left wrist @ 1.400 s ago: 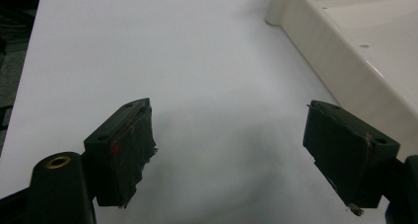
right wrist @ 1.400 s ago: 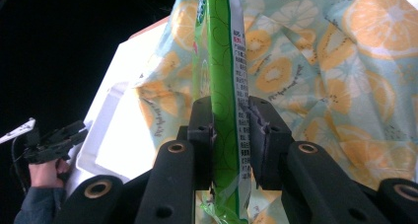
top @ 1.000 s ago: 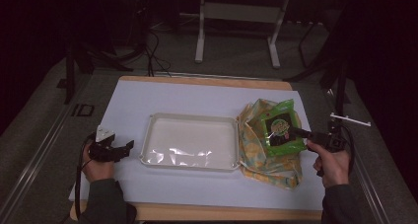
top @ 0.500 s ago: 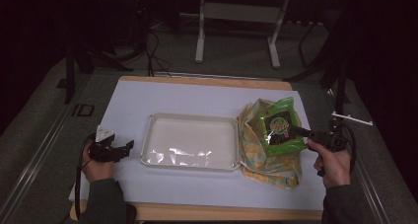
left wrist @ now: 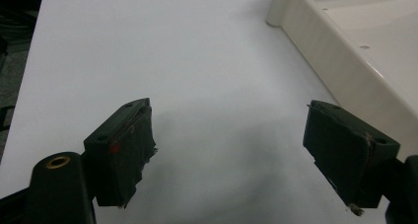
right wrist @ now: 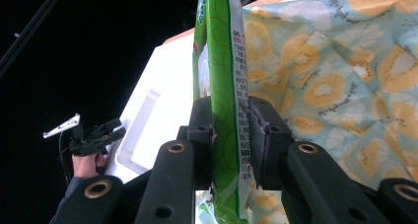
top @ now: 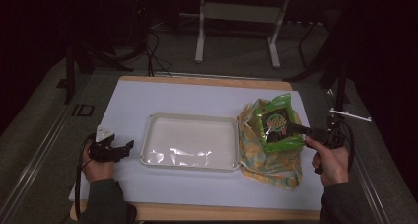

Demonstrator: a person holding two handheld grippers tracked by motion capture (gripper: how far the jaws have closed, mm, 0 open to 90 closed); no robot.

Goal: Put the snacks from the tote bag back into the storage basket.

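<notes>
The green packet (top: 277,127) sits clamped in the right gripper (top: 295,129) above the fruit-print bag (top: 266,157), right of the tray (top: 190,142); the left gripper (left wrist: 236,150) gapes empty.

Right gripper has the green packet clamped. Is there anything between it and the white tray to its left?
Nothing visible stands in the way. The right gripper is shut on the green packet above the fruit-print bag, which lies against the white tray's right rim. The tray's inside looks bare, and the left gripper waits open beyond its far side.

A dim lab or studio. One lit white-topped table (top: 197,98) stands on grey carpet (top: 44,150). Metal stand legs (top: 199,41) and loose cables (top: 153,56) crowd the darkness behind its far edge.
</notes>
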